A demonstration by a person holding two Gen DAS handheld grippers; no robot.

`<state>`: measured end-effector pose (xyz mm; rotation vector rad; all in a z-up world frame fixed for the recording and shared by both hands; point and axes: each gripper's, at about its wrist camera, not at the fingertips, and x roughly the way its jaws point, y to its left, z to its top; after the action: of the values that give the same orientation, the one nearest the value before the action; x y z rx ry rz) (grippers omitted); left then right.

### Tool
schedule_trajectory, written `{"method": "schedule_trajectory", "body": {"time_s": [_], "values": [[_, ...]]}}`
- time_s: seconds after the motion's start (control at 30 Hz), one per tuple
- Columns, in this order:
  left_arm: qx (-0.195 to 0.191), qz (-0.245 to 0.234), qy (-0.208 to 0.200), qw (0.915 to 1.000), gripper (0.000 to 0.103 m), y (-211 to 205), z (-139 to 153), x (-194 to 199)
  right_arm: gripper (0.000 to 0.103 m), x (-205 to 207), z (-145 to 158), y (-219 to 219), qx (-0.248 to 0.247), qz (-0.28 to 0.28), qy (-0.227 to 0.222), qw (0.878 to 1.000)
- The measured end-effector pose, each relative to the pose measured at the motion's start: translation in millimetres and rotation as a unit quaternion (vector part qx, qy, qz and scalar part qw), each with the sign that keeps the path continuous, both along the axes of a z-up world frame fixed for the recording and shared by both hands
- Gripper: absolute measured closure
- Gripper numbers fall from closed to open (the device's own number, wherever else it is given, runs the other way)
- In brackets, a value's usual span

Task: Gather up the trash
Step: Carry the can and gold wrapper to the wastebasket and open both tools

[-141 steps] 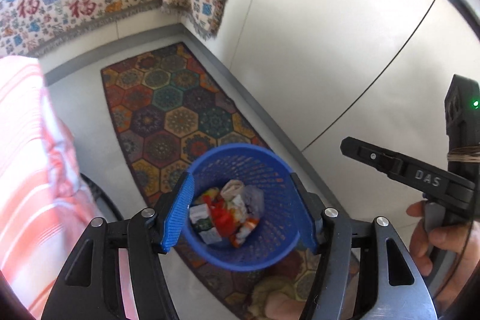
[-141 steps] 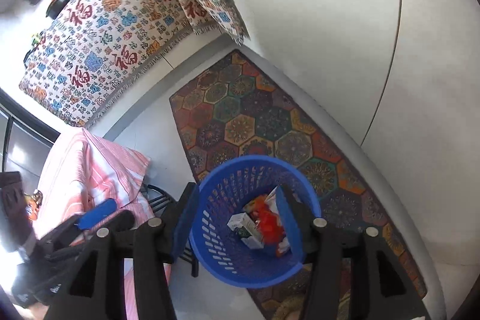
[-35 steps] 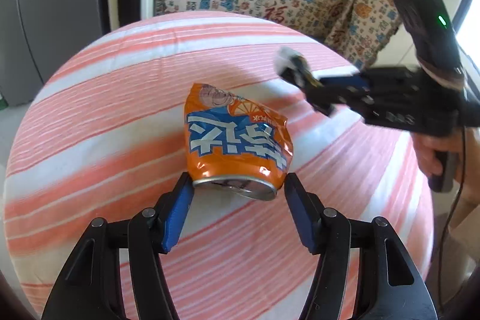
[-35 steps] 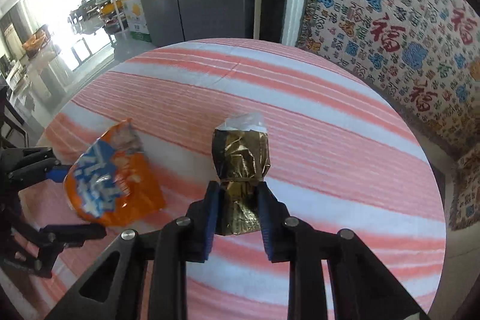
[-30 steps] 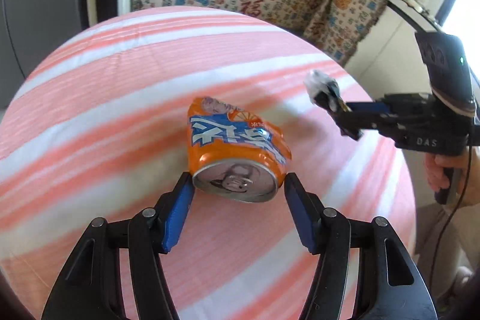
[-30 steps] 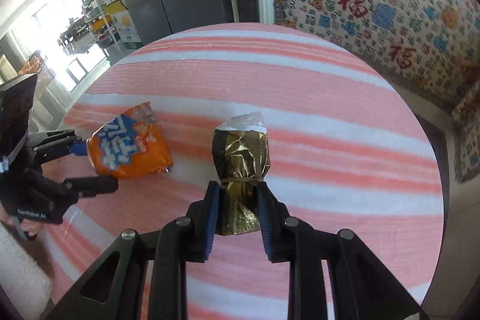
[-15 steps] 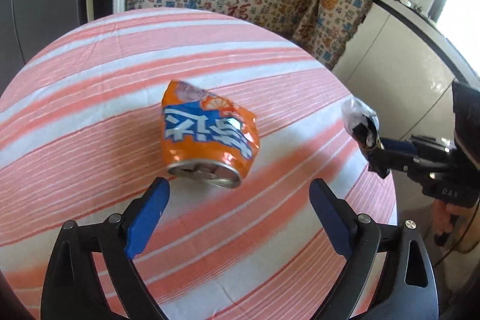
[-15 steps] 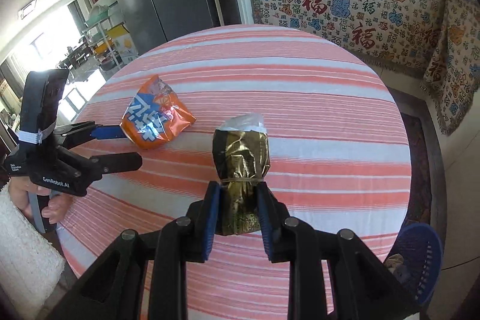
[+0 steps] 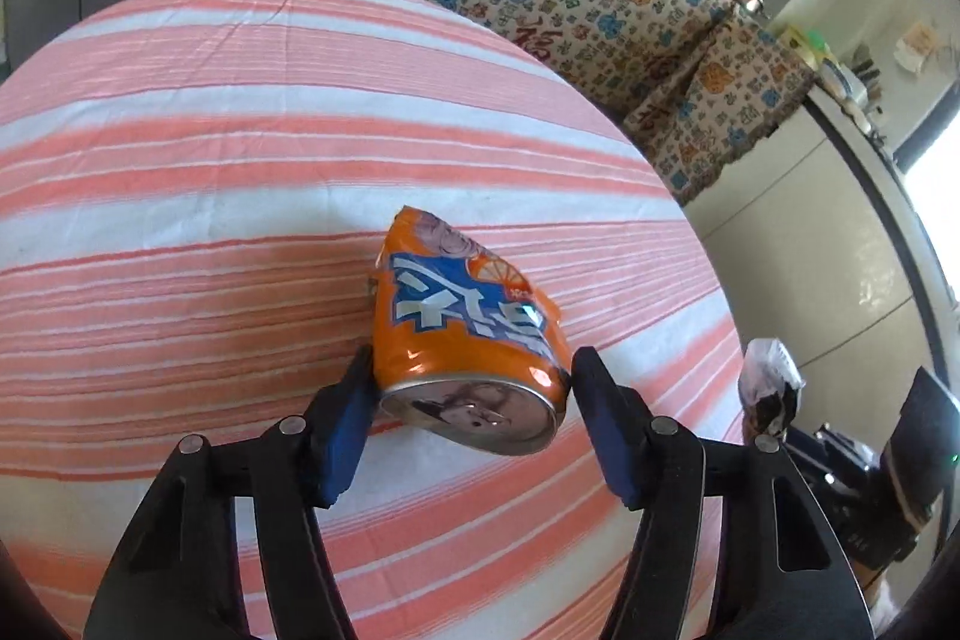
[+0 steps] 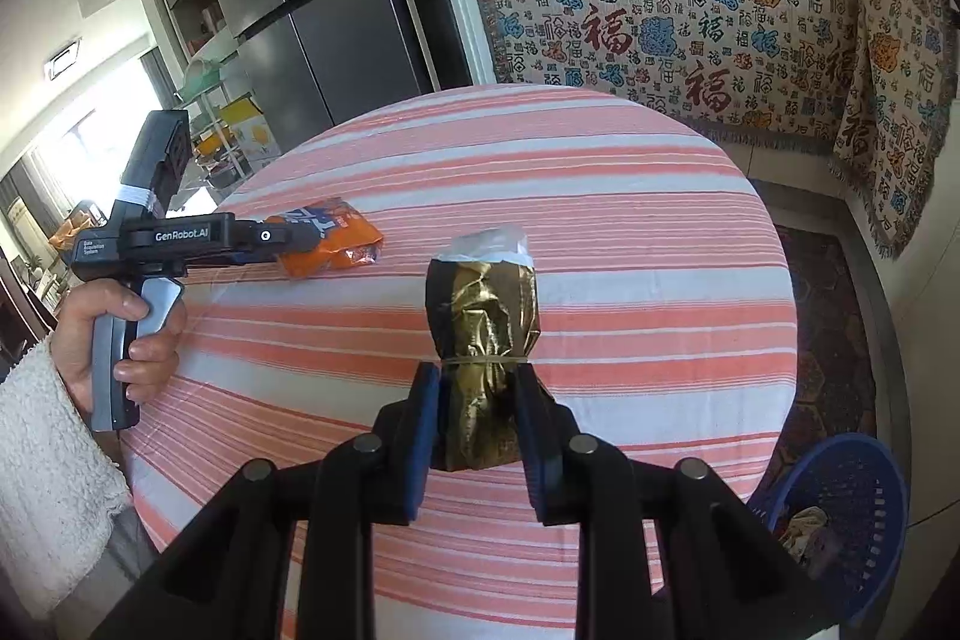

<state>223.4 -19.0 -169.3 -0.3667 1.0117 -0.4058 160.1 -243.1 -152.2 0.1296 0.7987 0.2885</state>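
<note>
A crushed orange soda can (image 9: 462,334) lies on its side on the round table with the orange-and-white striped cloth (image 9: 180,160). My left gripper (image 9: 471,382) has its jaws closing around the can's top end, and both blue pads touch its sides. From the right wrist view the can (image 10: 336,244) shows at the tips of the left gripper (image 10: 288,238). My right gripper (image 10: 477,400) is shut on a crumpled gold foil packet (image 10: 480,304) with a white plastic top, held above the table. The packet (image 9: 771,382) also shows at the right in the left wrist view.
A blue mesh waste basket (image 10: 870,466) with trash inside stands on the floor past the table's right edge. A patterned cloth (image 10: 660,10) covers the counter behind, with a patterned rug (image 10: 822,292) below it. A hand in a white fleecy sleeve (image 10: 48,466) holds the left gripper.
The left jaws, wide apart half a second ago, have closed in on the can. The right gripper has pulled back from the table with the packet, bringing the basket into view.
</note>
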Motion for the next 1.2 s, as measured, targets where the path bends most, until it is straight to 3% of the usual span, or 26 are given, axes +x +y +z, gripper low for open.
{"method": "schedule_trajectory", "body": {"time_s": [0.2, 0.37, 0.47, 0.8, 1.2], "values": [[0.026, 0.021, -0.046, 0.9984, 0.039, -8, 24, -17, 0.078, -5, 2, -8, 0.002, -0.012, 0.001, 1.0], [0.094, 0.0, -0.104, 0.9901, 0.039, -38, 55, -43, 0.078, -7, 5, -17, 0.006, -0.024, 0.001, 1.0], [0.112, -0.018, -0.117, 0.9867, 0.039, -62, 60, -55, 0.078, -8, 9, -21, 0.012, -0.028, 0.0, 1.0], [0.085, -0.05, -0.111, 0.989, 0.039, -120, 50, -64, 0.078, -16, 28, -60, 0.012, -0.063, 0.012, 0.998], [0.107, -0.079, -0.129, 0.9826, 0.039, -172, 63, -65, 0.078, -21, 33, -102, 0.019, -0.091, 0.029, 0.995]]}}
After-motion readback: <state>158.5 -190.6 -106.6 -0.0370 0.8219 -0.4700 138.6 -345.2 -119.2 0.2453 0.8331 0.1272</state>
